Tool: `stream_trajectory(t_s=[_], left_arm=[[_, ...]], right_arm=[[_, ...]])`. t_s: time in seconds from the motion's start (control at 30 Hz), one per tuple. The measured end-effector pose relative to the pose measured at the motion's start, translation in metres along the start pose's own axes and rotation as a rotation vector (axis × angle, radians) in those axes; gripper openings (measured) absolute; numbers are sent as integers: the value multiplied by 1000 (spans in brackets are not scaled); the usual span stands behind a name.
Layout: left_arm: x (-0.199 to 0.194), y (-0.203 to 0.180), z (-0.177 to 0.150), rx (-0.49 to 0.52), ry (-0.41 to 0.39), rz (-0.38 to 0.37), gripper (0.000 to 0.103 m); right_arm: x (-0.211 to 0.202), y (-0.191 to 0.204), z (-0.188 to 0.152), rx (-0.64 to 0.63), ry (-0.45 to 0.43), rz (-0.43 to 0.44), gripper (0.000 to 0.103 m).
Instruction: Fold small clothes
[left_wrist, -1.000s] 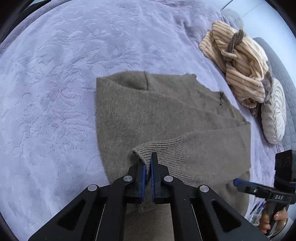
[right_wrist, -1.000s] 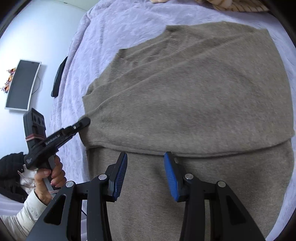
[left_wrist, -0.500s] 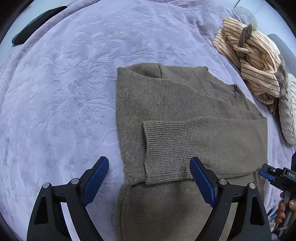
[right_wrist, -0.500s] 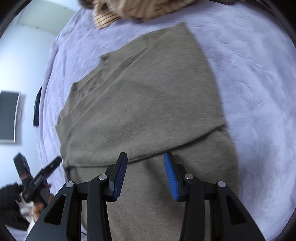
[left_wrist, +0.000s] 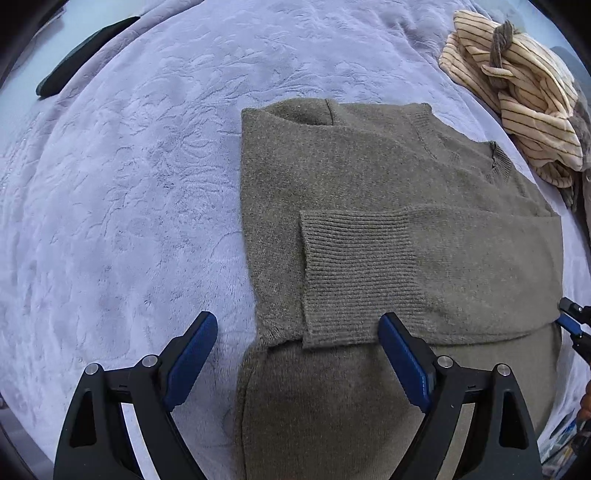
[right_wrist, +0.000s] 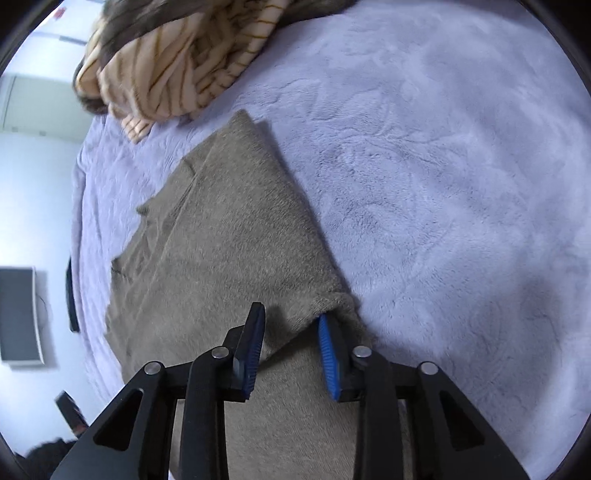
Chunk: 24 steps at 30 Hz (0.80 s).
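An olive-brown knit sweater (left_wrist: 369, 184) lies flat on the lilac blanket (left_wrist: 129, 184). One sleeve is folded across its body, and its ribbed cuff (left_wrist: 354, 273) lies near the sweater's left edge. My left gripper (left_wrist: 297, 365) is wide open and empty, held just short of the cuff. In the right wrist view the sweater (right_wrist: 229, 251) runs away from me. My right gripper (right_wrist: 291, 350) is open over the sweater's right edge, where the sleeve fold (right_wrist: 332, 299) sits at the right fingertip. Its tip shows at the left view's right edge (left_wrist: 572, 325).
A pile of cream striped clothes (left_wrist: 517, 85) lies beyond the sweater's collar; it also shows in the right wrist view (right_wrist: 177, 62). A dark flat object (left_wrist: 85, 55) lies at the bed's far left edge. A monitor (right_wrist: 18, 314) stands off the bed.
My left gripper let go of the sleeve cuff, opened wide and drew back. My right gripper swung from the sweater's middle to its right edge, staying open.
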<state>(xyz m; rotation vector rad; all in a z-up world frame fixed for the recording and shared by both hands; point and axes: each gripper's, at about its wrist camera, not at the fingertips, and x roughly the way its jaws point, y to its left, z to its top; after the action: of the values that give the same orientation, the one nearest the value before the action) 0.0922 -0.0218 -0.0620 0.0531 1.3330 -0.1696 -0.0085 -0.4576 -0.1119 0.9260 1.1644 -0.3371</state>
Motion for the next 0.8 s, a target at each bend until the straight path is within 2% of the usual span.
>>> stream_trajectory(t_s=[0.13, 0.23, 0.33, 0.53, 0.67, 0.8], left_arm=[[-10, -10, -14, 31, 12, 8, 90], [-17, -17, -29, 33, 43, -20, 90], [-24, -30, -48, 27, 81, -49, 90], [-42, -59, -88, 28, 121, -68, 90], [-55, -77, -103, 5, 126, -63, 90], [-67, -84, -117, -28, 125, -60, 90]], right_arm=[[-13, 9, -11, -68, 22, -38, 60], [-25, 18, -23, -156, 45, -70, 63], [-32, 25, -36, -220, 84, -77, 72], [-45, 28, -66, -291, 162, -78, 74], [-53, 29, -84, -340, 213, -65, 79], [-59, 31, -101, -403, 258, -59, 79]])
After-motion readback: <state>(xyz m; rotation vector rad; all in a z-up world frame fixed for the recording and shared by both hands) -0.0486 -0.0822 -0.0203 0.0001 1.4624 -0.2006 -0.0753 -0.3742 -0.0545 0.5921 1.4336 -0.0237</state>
